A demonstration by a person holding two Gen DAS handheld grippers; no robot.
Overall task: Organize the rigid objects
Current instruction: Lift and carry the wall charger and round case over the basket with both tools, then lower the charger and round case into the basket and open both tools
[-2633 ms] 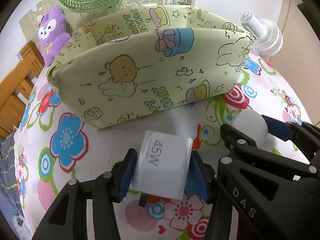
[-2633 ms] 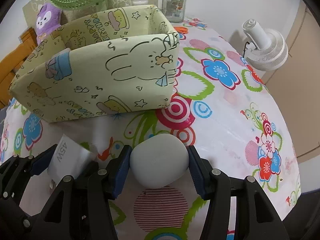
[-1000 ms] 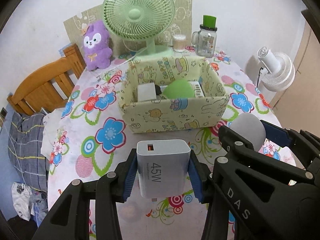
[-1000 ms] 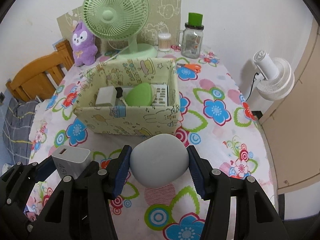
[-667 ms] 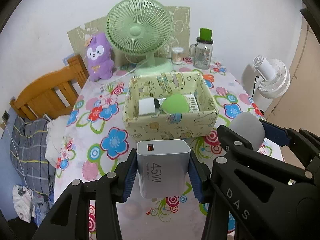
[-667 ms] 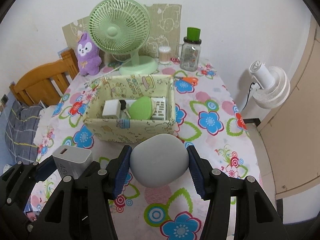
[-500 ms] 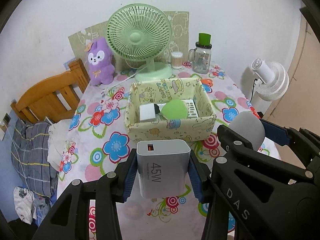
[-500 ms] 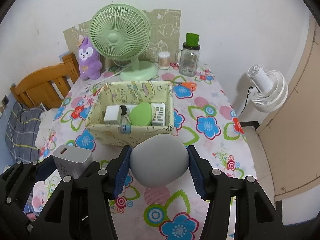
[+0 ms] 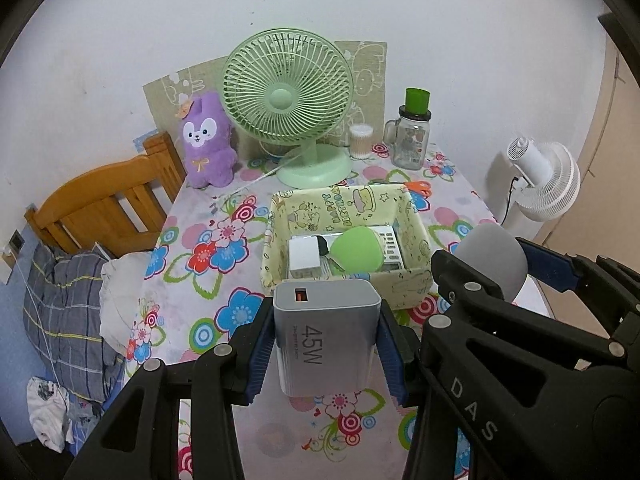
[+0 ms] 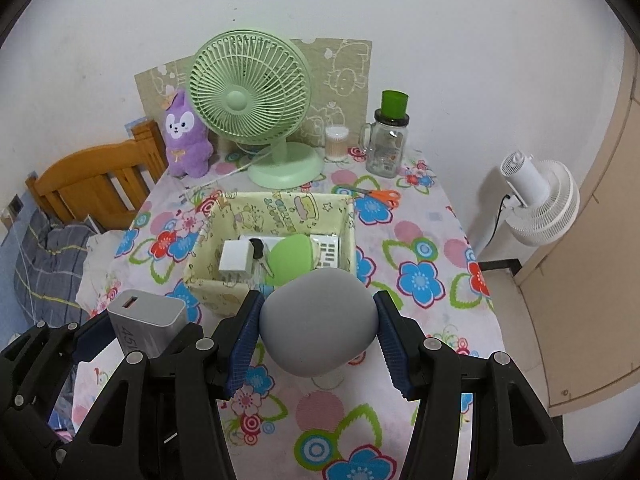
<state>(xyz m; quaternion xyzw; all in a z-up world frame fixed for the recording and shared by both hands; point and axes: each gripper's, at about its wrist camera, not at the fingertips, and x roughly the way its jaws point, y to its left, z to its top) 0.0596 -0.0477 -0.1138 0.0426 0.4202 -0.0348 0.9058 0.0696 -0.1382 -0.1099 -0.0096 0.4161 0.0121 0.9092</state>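
Left wrist only: charger's (image 9: 326, 336) 45W face.

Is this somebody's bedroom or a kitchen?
Probably a bedroom, or a corner of a home. There's a wooden bed frame with a checked blanket, a purple plush toy and a green fan on a flowery tablecloth.

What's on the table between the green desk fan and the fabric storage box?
Only bare flowered tablecloth crossed by the fan's white cord; the right wrist view shows it between green desk fan and yellow fabric box.
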